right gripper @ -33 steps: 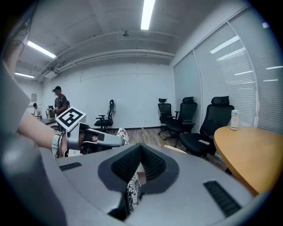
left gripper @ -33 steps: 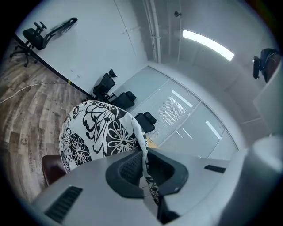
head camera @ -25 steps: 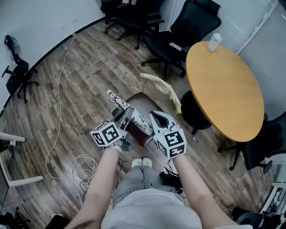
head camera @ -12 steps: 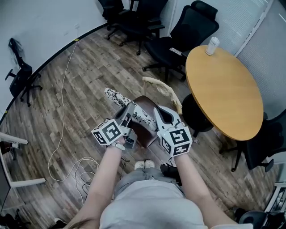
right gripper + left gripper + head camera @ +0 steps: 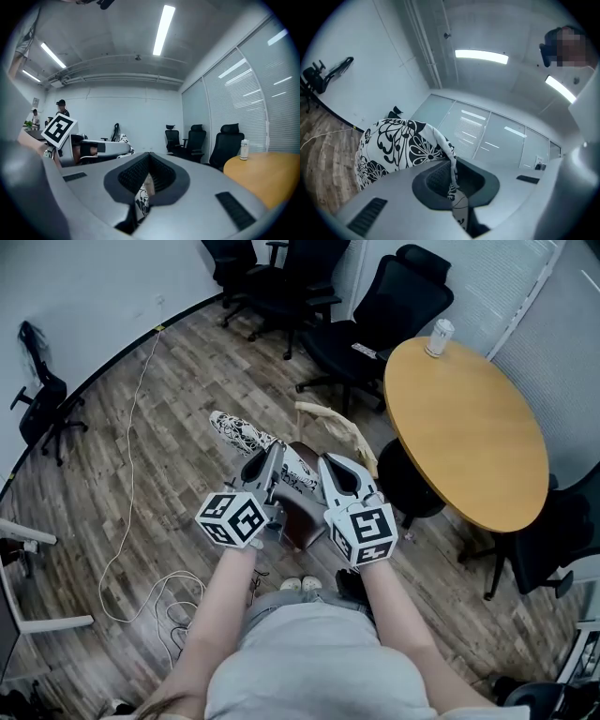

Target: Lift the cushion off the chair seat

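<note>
A flat cushion (image 5: 246, 440) with a black-and-white flower print hangs in the air above the brown chair seat (image 5: 300, 514), tilted up toward the far left. My left gripper (image 5: 274, 452) is shut on the cushion's near edge, and the fabric (image 5: 401, 150) fills the left of the left gripper view, pinched between the jaws. My right gripper (image 5: 329, 465) is shut on the cushion's other near corner, where a strip of printed cloth (image 5: 142, 199) shows between its jaws. The wooden chair's pale backrest (image 5: 339, 426) stands just behind the cushion.
A round wooden table (image 5: 464, 429) with a can (image 5: 437, 337) on it stands to the right. Several black office chairs (image 5: 375, 313) line the back. A white cable (image 5: 131, 484) trails over the wood floor at left. My feet (image 5: 302, 585) are just in front of the chair.
Both grippers have risen with the cushion, lifting it off the chair seat; its far end now points higher toward the left, and more of the brown seat shows beneath.
</note>
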